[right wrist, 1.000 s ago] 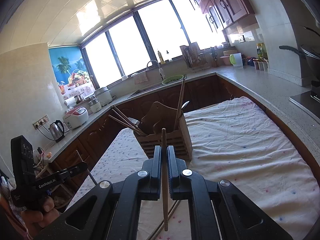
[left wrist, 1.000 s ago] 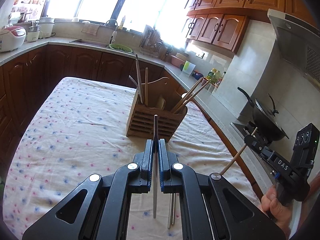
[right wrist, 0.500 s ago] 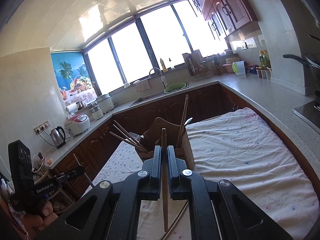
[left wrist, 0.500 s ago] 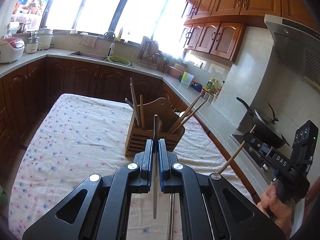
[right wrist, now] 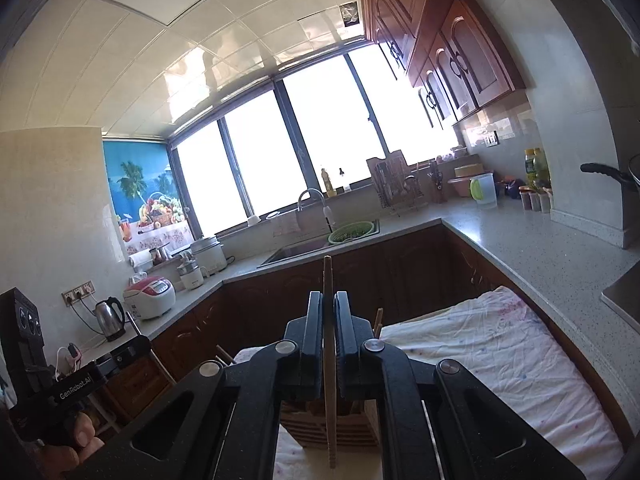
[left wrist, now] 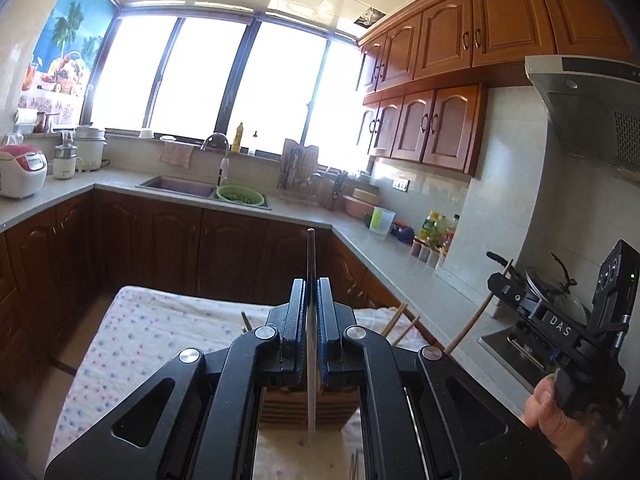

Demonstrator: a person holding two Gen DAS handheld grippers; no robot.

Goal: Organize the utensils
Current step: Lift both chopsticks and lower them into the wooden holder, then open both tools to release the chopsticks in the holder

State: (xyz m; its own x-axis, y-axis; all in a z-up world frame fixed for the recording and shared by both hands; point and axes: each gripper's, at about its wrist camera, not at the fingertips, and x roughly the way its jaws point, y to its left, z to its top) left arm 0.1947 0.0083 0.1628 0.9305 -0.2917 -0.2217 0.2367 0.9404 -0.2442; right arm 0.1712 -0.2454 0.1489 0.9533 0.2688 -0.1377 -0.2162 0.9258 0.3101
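My left gripper [left wrist: 311, 286] is shut on a thin metal chopstick [left wrist: 310, 256] held upright between its jaws. My right gripper [right wrist: 328, 300] is shut on a wooden chopstick [right wrist: 328, 276], also upright. The slatted wooden utensil holder [left wrist: 304, 408] sits on the cloth-covered table, mostly hidden under both grippers; it also shows in the right wrist view [right wrist: 332, 424]. Wooden chopstick tips [left wrist: 398, 318] stick out of it. The right gripper [left wrist: 492, 280] with its chopstick shows at the right of the left wrist view; the left gripper [right wrist: 140, 344] shows at the left of the right wrist view.
A dotted white cloth [left wrist: 132, 340] covers the table [right wrist: 500, 356]. More metal chopsticks [left wrist: 354, 466] lie on it near me. Dark cabinets and a counter with a sink [left wrist: 180, 188], green colander [left wrist: 240, 196], rice cooker [left wrist: 20, 170] and wok [left wrist: 552, 284] surround the table.
Both grippers have tilted up and moved toward the holder, still gripping their chopsticks. The holder has dropped low in both views, now mostly under the jaws.
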